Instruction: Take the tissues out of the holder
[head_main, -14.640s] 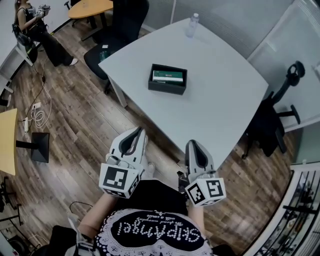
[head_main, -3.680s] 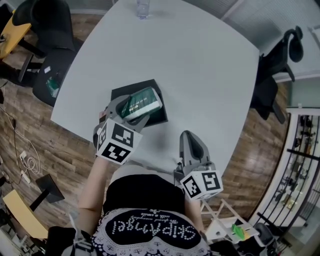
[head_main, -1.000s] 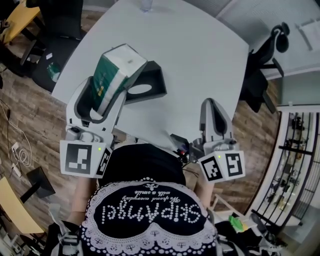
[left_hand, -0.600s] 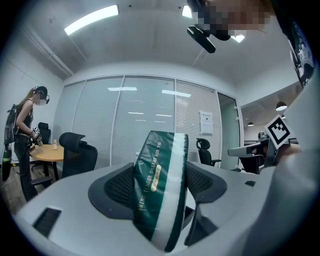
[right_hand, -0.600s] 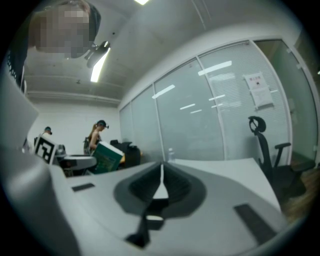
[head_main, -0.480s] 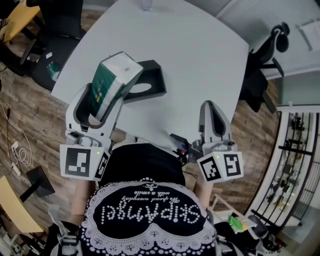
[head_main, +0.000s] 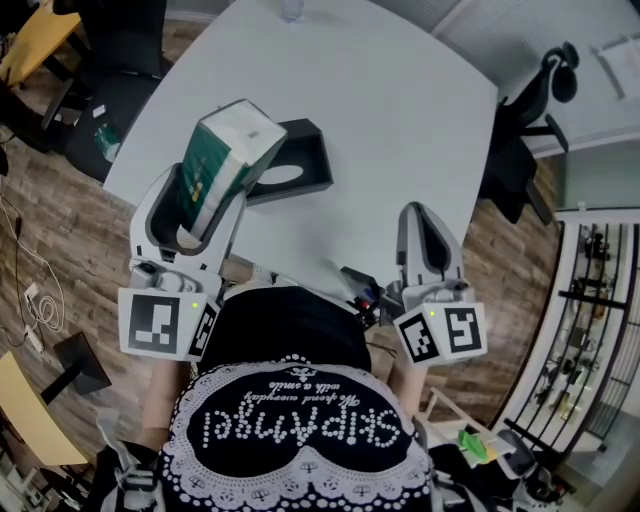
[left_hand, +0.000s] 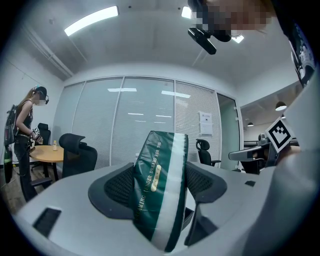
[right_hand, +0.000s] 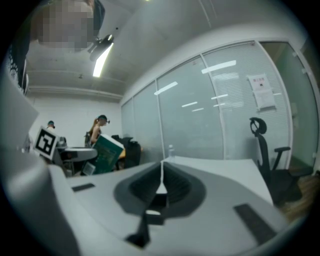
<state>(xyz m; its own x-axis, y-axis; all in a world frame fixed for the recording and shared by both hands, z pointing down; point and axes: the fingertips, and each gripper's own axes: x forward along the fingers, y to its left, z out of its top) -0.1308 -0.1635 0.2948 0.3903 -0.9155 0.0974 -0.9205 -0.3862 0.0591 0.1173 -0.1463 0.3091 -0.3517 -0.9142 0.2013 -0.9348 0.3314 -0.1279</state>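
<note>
now the green-and-white tissue pack (head_main: 222, 160) stands tilted, clamped between the jaws of the left gripper (head_main: 203, 200), raised over the left end of the black holder (head_main: 312, 150) on the white table (head_main: 390, 110). the right gripper (head_main: 424, 222) hovers at the table's near edge, jaws together, empty.

Left gripper (head_main: 205, 190) raised, clamping tissue pack (head_main: 225, 150); right gripper (head_main: 424, 215) by waist, jaws together

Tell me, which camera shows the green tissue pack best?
The left gripper view: the tissue pack fills the centre, pinched between the jaws, its lettering visible. The head view shows it smaller, from above; the right gripper view shows it tiny.
</note>
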